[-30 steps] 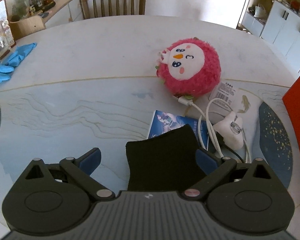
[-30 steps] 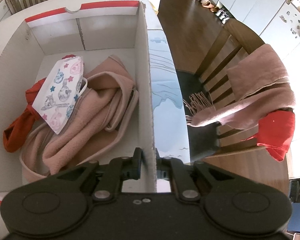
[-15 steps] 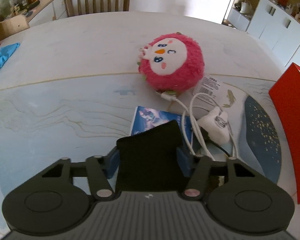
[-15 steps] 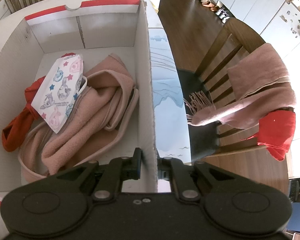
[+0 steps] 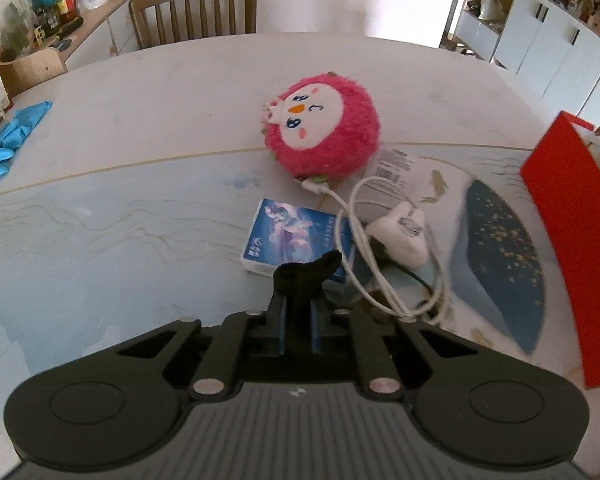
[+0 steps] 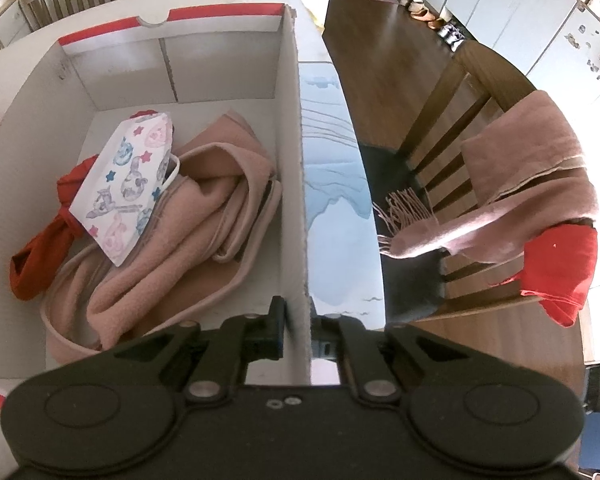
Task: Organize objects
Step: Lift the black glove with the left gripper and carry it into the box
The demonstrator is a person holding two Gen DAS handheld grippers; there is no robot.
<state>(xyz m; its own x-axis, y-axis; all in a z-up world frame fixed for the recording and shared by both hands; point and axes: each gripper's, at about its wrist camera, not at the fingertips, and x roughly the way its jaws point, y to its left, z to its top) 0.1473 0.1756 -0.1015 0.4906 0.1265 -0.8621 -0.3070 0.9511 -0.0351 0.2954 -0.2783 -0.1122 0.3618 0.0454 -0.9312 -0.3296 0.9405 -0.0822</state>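
- Black cloth (image 5: 306, 276) is pinched between the pads of the left gripper (image 5: 298, 322); the jaws have just been closing on it, and its bunched top pokes up past the fingertips, over the near edge of the blue card box (image 5: 290, 236).
- Blue card box lies flat on the desk (image 5: 140, 216), and a white cable (image 5: 360, 248) loops across its right end to a white charger (image 5: 404, 236) just beside it.
- Pink plush toy (image 5: 322, 124) sits beyond the box, its tag touching the cable's plug end.
- Left half of the desk is open surface right out to the blue gloves (image 5: 8, 140) at the far left edge.
- Right side is tighter: the red outer wall of the cardboard box (image 5: 568, 240) stands near the charger and cable.
- Right gripper (image 6: 298, 326) is clamped on that cardboard box's right wall (image 6: 294, 184), one finger inside, one outside.
- Inside the cardboard box: a pink scarf (image 6: 188, 232), a red cloth (image 6: 48, 240) against the left wall, and a patterned face mask (image 6: 128, 184) lying on top of both.
- Far half of the box floor is bare.
- Only a narrow strip of desk runs between the box wall and the desk edge; past it stands a wooden chair (image 6: 452, 128) draped with another pink scarf (image 6: 520, 184).
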